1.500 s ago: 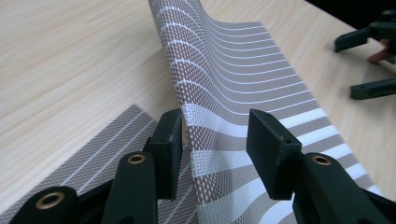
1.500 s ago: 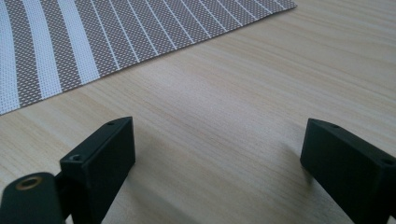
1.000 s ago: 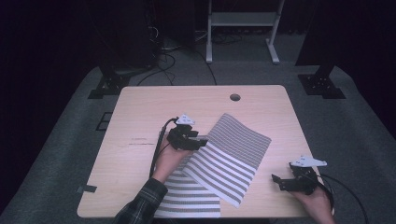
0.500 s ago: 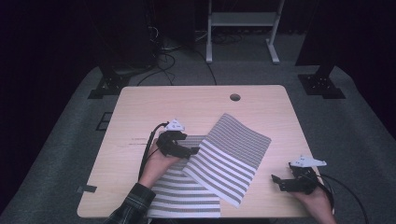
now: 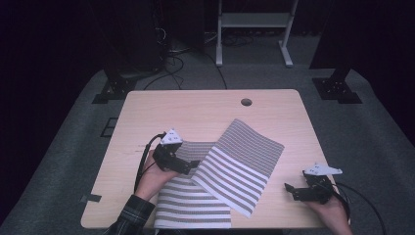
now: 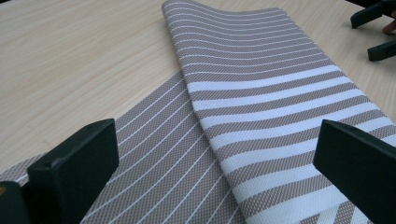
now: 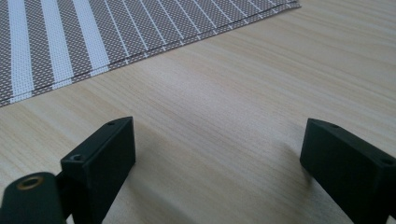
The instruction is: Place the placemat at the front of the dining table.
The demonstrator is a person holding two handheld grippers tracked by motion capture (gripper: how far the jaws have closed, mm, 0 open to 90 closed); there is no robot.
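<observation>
A dark recording lab: lone wooden table (image 5: 195, 110) on grey carpet (image 5: 68, 161), floor cables (image 5: 171, 58), black stand bases (image 5: 337, 88)

The left gripper (image 6: 215, 163) has just opened wide over the striped mat (image 6: 261, 98). The mat's folded layer lies rightward on the table (image 6: 79, 60).

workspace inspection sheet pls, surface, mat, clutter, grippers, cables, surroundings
surface: wooden table, round hole near the far edge
job's things: striped mat folded over itself, lying flat
clutter: nothing seen
grippers: left gripper at the mat's fold, jaws just opened, nothing between them; right gripper open over bare wood, apart from the mat
cables: black cable trails from the left gripper
surroundings: dark floor, white frame behind
</observation>
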